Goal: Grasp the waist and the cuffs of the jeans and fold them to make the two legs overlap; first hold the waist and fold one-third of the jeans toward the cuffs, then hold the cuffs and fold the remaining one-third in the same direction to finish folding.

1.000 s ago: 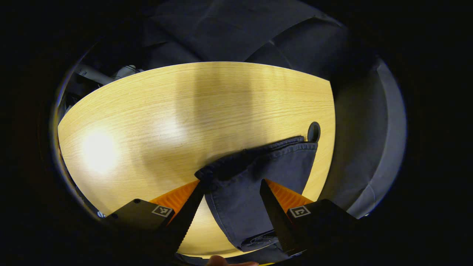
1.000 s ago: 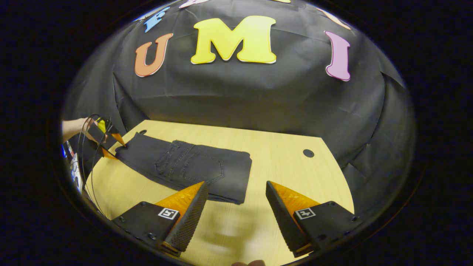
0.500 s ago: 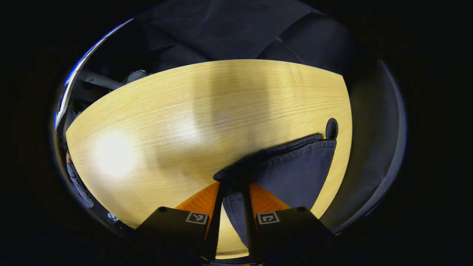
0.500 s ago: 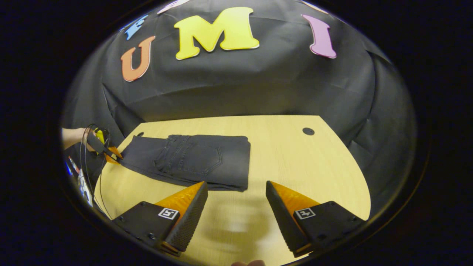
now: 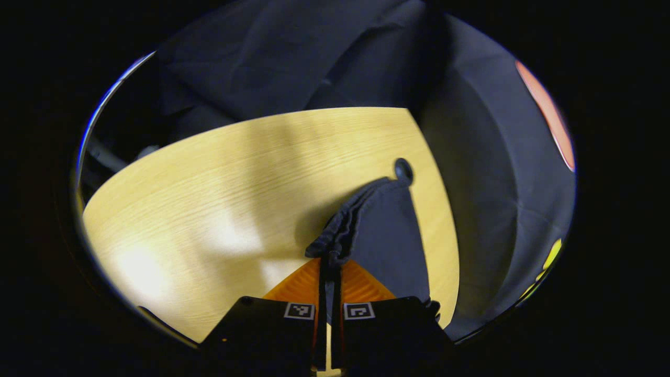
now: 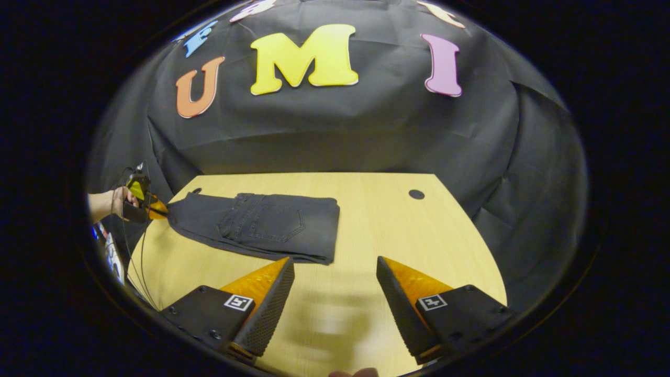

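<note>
- The table (image 6: 419, 235) spreads pale and wooden under both my claws, with the booth's black cloth wall (image 6: 340, 131) behind it.
- The jeans (image 6: 261, 228) lie flat on the table's far left part in my right gripper view, already doubled over, with the back pocket facing up and the folded edge toward the table's middle.
- My left gripper (image 5: 330, 272) is clenched on the cuff end of the jeans (image 5: 387, 230); both fingers press the bunched hem between them, and the dark cloth runs ahead toward a round hole (image 5: 403, 170) in the table.
- My right gripper (image 6: 335, 293) hangs released, fingers wide apart, above bare wood just this side of the jeans' folded edge and not touching them.
- Far off, my hand (image 6: 118, 201) holds the left gripper (image 6: 152, 209) at the cuffs.
</note>
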A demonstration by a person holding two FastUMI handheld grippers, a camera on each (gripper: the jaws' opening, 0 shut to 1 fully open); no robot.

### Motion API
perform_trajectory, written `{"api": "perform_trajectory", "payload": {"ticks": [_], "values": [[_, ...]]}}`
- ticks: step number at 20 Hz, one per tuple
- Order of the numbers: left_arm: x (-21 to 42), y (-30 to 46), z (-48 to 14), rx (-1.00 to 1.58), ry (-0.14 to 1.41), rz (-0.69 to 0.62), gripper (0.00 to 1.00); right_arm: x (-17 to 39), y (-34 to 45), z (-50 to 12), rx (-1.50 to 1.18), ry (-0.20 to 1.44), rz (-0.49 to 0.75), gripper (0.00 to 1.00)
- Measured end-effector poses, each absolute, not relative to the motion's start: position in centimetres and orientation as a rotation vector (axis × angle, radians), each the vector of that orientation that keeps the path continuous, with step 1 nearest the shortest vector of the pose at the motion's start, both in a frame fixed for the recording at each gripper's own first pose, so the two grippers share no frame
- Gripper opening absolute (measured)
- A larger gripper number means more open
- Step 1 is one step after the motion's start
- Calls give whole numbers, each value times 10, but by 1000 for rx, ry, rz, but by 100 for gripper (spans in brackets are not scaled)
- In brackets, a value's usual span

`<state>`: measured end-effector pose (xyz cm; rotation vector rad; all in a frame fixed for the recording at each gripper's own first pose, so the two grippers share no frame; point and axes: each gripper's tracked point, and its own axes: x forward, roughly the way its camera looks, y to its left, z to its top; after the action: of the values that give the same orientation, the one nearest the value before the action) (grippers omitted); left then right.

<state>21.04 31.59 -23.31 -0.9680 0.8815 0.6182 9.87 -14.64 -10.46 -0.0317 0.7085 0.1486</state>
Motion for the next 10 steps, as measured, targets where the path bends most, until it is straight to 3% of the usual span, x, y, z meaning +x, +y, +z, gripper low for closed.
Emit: {"api": "perform_trajectory", "payload": {"ticks": [5,10], "values": [[256,260,-118,-664,743,381,6,84,-157,-69,-14,645,137,98],[312,149,-21,-363,585,104,6,73,-183,-50,-11,608,110,97]]}}
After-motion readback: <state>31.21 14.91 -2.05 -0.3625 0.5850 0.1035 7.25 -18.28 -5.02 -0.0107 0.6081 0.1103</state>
